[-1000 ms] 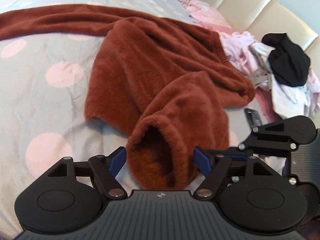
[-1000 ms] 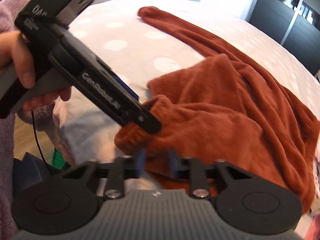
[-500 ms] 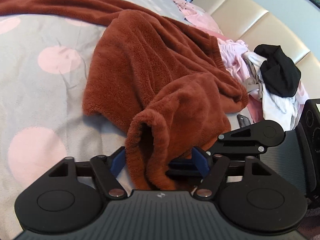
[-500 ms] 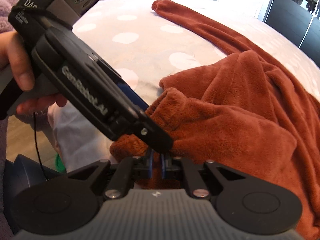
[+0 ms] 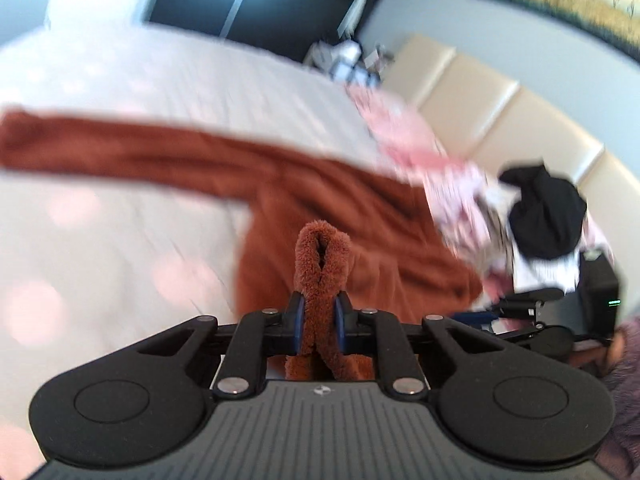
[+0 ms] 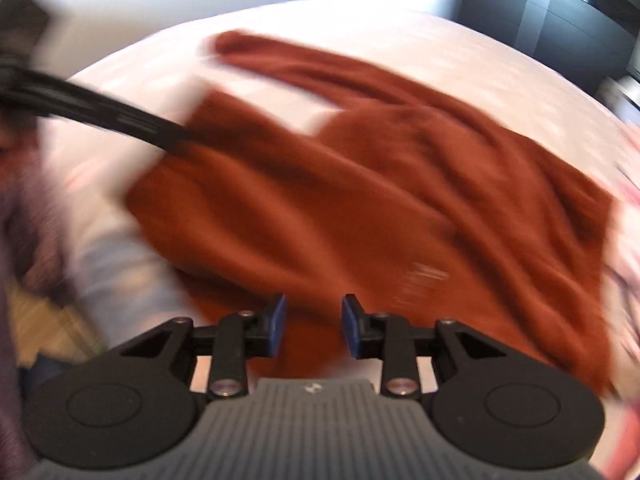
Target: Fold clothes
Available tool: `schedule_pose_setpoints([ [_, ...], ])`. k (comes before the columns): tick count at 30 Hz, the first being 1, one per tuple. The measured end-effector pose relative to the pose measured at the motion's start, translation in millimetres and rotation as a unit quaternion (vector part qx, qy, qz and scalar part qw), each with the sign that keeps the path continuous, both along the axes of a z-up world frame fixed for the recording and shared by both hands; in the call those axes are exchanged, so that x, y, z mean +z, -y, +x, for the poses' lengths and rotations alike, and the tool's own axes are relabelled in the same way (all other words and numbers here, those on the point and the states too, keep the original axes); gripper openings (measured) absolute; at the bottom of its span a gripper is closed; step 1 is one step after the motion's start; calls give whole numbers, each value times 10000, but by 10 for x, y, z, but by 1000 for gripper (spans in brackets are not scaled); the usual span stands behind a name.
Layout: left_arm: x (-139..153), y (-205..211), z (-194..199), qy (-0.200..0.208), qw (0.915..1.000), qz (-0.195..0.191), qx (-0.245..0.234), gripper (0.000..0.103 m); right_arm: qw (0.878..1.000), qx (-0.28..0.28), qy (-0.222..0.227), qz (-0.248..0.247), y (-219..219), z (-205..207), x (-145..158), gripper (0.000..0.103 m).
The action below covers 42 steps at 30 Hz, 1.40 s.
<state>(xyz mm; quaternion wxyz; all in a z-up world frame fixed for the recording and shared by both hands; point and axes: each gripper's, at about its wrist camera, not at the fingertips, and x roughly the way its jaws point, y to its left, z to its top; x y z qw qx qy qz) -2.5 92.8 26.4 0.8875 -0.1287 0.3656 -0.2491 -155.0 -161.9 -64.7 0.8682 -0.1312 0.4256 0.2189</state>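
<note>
A rust-brown fleece garment (image 5: 328,200) lies spread on the bed, one long sleeve reaching far left. It also fills the right wrist view (image 6: 360,200). My left gripper (image 5: 319,320) is shut on a fold of its cuff edge (image 5: 322,256), which loops up between the blue pads and is lifted off the bed. My right gripper (image 6: 313,325) is open and empty, just above the garment's near edge. The left gripper's body shows blurred at the left of the right wrist view (image 6: 100,112).
The bed (image 5: 120,240) has a grey cover with pink dots. A pile of pink, white and black clothes (image 5: 536,220) lies by the cream headboard (image 5: 500,112). A black device (image 5: 600,292) stands at the right. Dark wardrobes stand behind the bed.
My left gripper has closed on the cuff edge and lifted it. My right gripper has opened, let go of the fabric and drawn back. Both views are motion-blurred.
</note>
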Motion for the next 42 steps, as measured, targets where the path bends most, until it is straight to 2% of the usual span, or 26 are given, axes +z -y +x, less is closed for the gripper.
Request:
schedule_pose_setpoints([
  [2,266,-267,63,109,9996,145,229,13,9971,-751,-128,-36,372,172,10,35],
  [4,465,-524,120,216,9979,360,496,13,9889,-1464,-259,-61,749,339,7,36],
  [6,603,-758,171,300,9944,643,778,13,9806,-1933,-302,-62,1082,438,-14,44],
  [7,635,-883,200,302,9927,712,929,13,9762,-2144,-317,-53,1242,474,-28,52],
  [9,680,-1129,270,245,9885,802,1256,13,9678,-2495,-342,-65,1544,550,-63,53],
  [12,654,-1483,384,131,9800,954,1742,13,9566,-2888,-388,-2,1873,658,-190,53],
  [16,535,-1988,550,-97,9632,1097,2452,13,9309,-3499,-672,802,2307,745,-413,54],
  [19,371,-2391,695,-380,9509,1062,2883,13,9188,-3680,-790,1192,2424,772,-507,54],
  [22,165,-2680,804,-649,9405,1270,3084,13,9048,-3874,-927,1504,2464,806,-608,54],
  [24,53,-2787,862,-789,9371,1364,3114,13,8959,-3962,-1055,1710,2466,826,-677,54],
  [25,6,-2811,894,-843,9364,1388,3111,13,8915,-4007,-1105,1801,2456,831,-702,53],
  [28,-67,-2802,947,-910,9347,1590,3045,13,8765,-4168,-1237,2070,2432,847,-753,29],
  [29,-71,-2787,949,-918,9345,1637,3025,13,8704,-4241,-1263,2157,2430,851,-752,26],
  [31,-48,-2788,978,-907,9334,1709,3023,13,8687,-4280,-1204,2183,2414,847,-687,20],
  [36,205,-2859,999,-829,9347,1793,2955,12,8758,-4143,-840,2332,2414,759,-194,18],
  [40,443,-2937,924,-859,9358,1928,2824,11,8878,-4010,-934,2056,2390,635,193,18],
  [42,465,-3016,930,-983,9326,2046,2807,10,8963,-3909,-1122,1765,2354,535,275,18],
])
